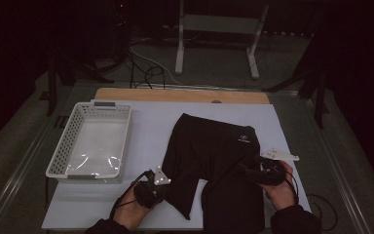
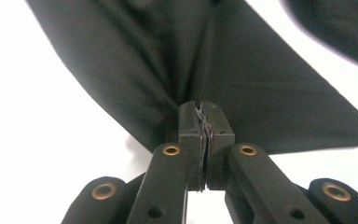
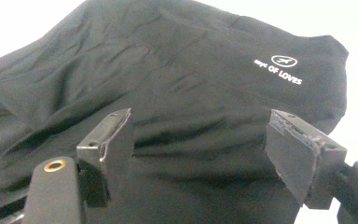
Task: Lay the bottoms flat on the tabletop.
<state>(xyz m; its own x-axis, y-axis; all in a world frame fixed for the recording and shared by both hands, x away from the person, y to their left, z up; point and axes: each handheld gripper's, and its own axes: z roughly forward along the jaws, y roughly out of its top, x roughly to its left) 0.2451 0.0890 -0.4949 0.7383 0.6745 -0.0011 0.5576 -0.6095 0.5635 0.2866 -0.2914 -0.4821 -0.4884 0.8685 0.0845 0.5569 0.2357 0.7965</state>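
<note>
A: From the high view first. Where are the black shorts (image 1: 214, 161)?

B: Spread on the white table (image 1: 146, 131), right of centre, waistband toward the far side and both legs running back toward the person. So the long axis goes far to near. The white basket (image 1: 90, 141) sits to the left, apart from the cloth.

A: And the grippers?

B: The left gripper (image 1: 161, 179) is at the outer edge of the left leg, near the front of the table. The right gripper (image 1: 253, 171) hovers over the right leg, close to the cloth's right edge. Each hand is nearest its own side.

A: Room to move?

B: Bare table lies between the shorts and the basket, and a strip beyond the waistband. On the right the cloth lies close to the table edge, and the right leg reaches the front edge.

A: Left gripper view?

B: The left gripper (image 2: 200, 112) has its jaws pressed together on a pinch of the shorts (image 2: 242, 79). Fabric fans away from the pads in taut folds, so the garment lies straight ahead of it.

A: Right gripper view?

B: The right gripper (image 3: 200, 135) stands wide open and holds nothing. The shorts (image 3: 177, 70) lie under and beyond the jaws, with a white logo (image 3: 279, 69) off to the right. I judge that it needs to drop onto the cloth before any fold.
</note>
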